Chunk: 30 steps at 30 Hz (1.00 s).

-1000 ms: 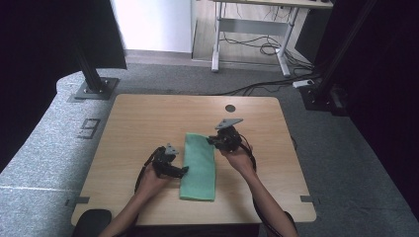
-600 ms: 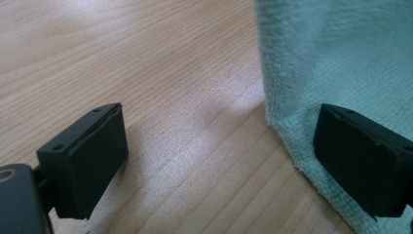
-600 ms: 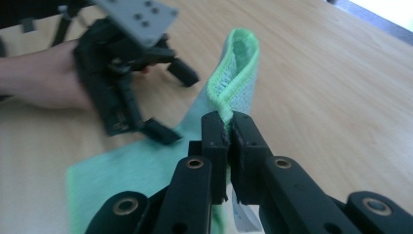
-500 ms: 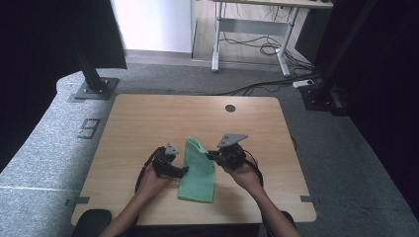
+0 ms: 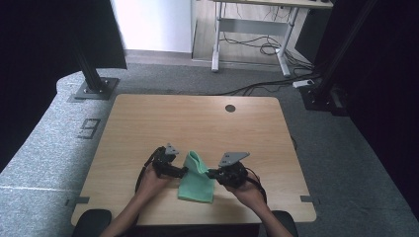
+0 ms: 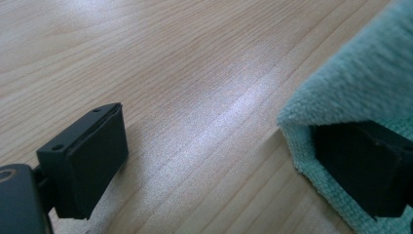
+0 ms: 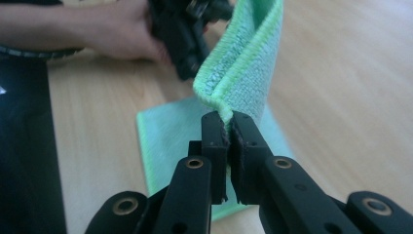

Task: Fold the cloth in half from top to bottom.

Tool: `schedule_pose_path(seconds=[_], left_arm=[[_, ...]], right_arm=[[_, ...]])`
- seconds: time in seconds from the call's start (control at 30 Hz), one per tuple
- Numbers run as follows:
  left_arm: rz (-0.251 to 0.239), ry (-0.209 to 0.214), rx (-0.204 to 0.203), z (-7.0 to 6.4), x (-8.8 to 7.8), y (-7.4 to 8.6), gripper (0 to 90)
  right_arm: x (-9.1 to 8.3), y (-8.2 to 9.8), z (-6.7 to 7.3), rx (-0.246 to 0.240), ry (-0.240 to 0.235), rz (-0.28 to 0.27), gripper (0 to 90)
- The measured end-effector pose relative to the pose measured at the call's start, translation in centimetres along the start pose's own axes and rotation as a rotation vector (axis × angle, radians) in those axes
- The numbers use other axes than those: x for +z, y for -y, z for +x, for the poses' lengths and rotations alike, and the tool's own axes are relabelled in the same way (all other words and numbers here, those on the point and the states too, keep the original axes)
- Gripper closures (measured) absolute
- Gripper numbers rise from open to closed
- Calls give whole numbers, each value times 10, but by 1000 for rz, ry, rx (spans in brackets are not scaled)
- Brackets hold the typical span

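A green terry cloth (image 5: 196,186) lies near the table's front edge, its far part lifted and folded back in a hump (image 5: 195,160). My right gripper (image 5: 211,173) is shut on the cloth's stitched edge (image 7: 229,92), which rises from between the jaws in the right gripper view. My left gripper (image 5: 182,172) rests at the cloth's left side, open. In the left gripper view its jaws stand wide apart on the wood, and the right fingertip (image 6: 363,165) sits under a raised flap of the cloth (image 6: 360,83). The left hand (image 7: 97,29) appears beyond the cloth.
The wooden table (image 5: 197,123) has a round cable hole (image 5: 230,108) at the back right. A black stand base (image 5: 94,89) sits on the grey floor off its back left corner. Desk legs and cables (image 5: 257,49) lie farther back.
My right gripper has moved toward the front edge with the cloth's far edge, folding the cloth back over itself. The left gripper has stayed in place.
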<state>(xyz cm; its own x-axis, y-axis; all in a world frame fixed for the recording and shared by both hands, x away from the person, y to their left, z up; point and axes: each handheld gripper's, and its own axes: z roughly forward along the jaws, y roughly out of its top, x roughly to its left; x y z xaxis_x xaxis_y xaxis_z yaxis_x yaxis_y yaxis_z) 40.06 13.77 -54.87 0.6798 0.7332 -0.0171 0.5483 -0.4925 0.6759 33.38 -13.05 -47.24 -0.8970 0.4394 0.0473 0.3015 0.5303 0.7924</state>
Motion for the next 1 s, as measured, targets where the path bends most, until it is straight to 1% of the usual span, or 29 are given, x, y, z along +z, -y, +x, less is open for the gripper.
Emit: schedule_pose_path(seconds=[0.1,0.3,0.4,0.53,0.6,0.73,0.83,0.87,1.0], left_arm=[[-1,1,-2,0,0,0,58],[-4,1,-4,0,0,0,58],[-4,1,-4,0,0,0,58],[-2,5,2,1,0,0,56],[1,12,8,1,0,0,52],[8,29,23,2,0,0,44],[31,52,32,3,-2,-2,44],[44,58,39,3,-4,-3,44],[67,57,104,0,-16,-5,39]], right_arm=[[4,10,4,6,-9,19,846],[13,28,9,37,-39,50,846],[18,34,11,43,-42,72,845],[24,40,13,37,-44,105,842],[28,43,14,39,-47,121,840],[33,48,16,24,-52,154,834],[36,50,15,33,-65,158,830],[36,51,15,35,-66,157,829],[35,51,15,45,-68,154,819]])
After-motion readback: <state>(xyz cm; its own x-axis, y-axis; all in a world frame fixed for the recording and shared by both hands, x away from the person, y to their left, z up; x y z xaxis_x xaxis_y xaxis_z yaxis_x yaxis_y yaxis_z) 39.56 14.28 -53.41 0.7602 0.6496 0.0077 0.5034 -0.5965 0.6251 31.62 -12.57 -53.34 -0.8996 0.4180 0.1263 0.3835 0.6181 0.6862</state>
